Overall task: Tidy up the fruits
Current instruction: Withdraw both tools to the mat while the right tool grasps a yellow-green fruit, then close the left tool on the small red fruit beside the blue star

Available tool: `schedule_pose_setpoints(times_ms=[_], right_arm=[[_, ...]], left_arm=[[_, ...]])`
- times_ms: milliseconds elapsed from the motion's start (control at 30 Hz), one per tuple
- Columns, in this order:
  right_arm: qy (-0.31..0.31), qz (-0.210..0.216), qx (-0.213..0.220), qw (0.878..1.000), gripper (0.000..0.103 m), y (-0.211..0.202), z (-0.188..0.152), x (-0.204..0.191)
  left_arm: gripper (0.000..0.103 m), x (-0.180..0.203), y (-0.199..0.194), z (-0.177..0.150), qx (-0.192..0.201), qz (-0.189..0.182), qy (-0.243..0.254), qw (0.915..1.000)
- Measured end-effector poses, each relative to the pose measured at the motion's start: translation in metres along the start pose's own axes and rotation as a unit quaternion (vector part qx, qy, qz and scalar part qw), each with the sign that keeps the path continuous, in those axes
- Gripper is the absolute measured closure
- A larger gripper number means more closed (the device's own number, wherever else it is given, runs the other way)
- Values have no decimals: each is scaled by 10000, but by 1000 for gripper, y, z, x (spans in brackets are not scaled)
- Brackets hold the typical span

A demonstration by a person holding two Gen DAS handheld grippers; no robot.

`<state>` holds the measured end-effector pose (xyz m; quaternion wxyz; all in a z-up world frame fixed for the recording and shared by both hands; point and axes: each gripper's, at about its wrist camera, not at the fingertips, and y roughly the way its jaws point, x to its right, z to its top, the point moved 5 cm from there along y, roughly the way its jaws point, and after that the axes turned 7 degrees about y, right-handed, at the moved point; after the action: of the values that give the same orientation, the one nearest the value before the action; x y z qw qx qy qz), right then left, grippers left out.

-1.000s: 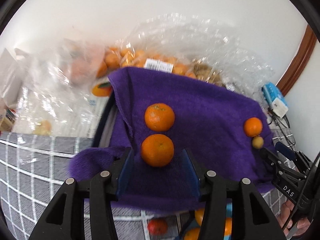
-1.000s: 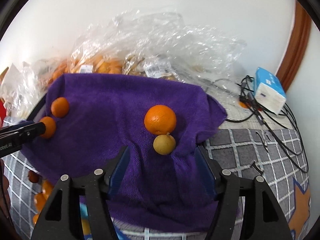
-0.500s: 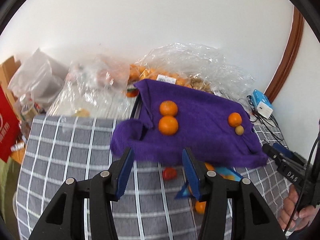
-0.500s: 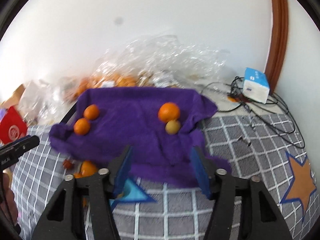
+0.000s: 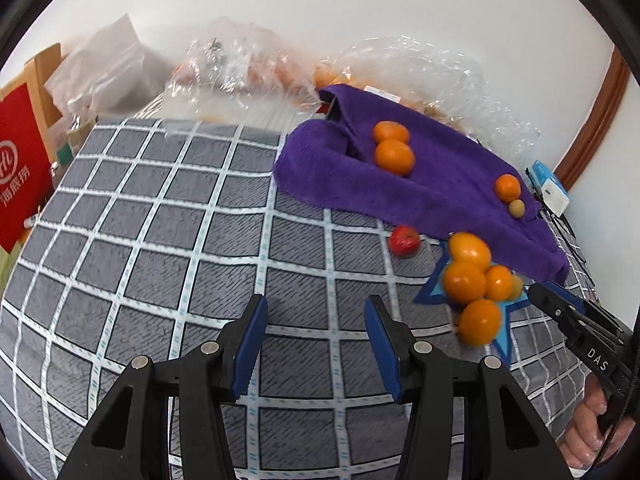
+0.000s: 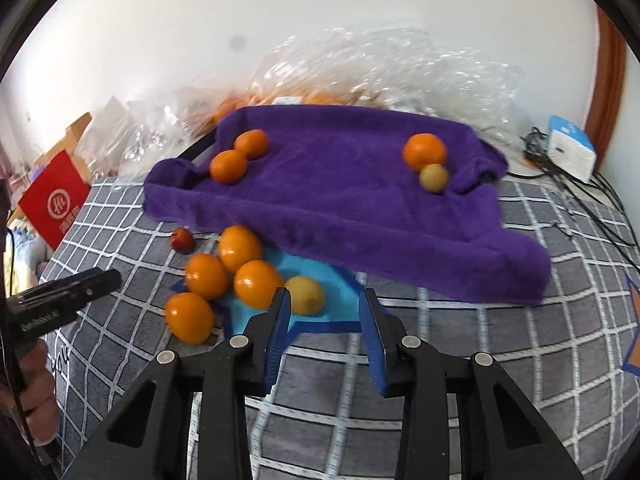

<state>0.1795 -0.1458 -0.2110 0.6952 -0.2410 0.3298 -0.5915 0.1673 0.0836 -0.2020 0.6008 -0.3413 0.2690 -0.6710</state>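
both grippers, left and right, hover with fingers released and empty. two orange pairs sit on the purple towel; more oranges cluster on the checked cloth below it.

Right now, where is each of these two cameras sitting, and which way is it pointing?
Left wrist view: rides the left gripper, looking along its open jaws over the grid cloth toward the purple towel; the right gripper pokes in.
Right wrist view: rides the right gripper, facing the loose oranges; the left gripper shows.
Shared: towel, oranges, red fruit.
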Motion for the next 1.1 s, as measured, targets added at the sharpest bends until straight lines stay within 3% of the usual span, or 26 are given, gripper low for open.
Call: schedule_pose_setpoints(times_ms=[200, 433, 500, 600, 800, 1100], right_arm=[[-221, -216, -253, 9992, 68, 21, -4, -8], [-235, -188, -319, 9990, 68, 32, -1, -8], [-289, -199, -303, 9989, 79, 33, 0, -10], [-381, -286, -278, 9985, 79, 30, -1, -11], [-247, -561, 80, 9981, 79, 5, -2, 17], [382, -597, -117, 9974, 79, 1, -15, 60]], left_arm=[[55, -3, 0, -3, 149, -88, -8, 9999], [55, 1, 1, -5, 207, 62, 234, 9995], [54, 3, 2, -5, 203, 102, 290, 9993], [53, 3, 2, -5, 208, 66, 264, 9994], [53, 2, 2, -5, 216, 66, 240, 9995], [51, 2, 2, -6, 219, 53, 222, 9995]])
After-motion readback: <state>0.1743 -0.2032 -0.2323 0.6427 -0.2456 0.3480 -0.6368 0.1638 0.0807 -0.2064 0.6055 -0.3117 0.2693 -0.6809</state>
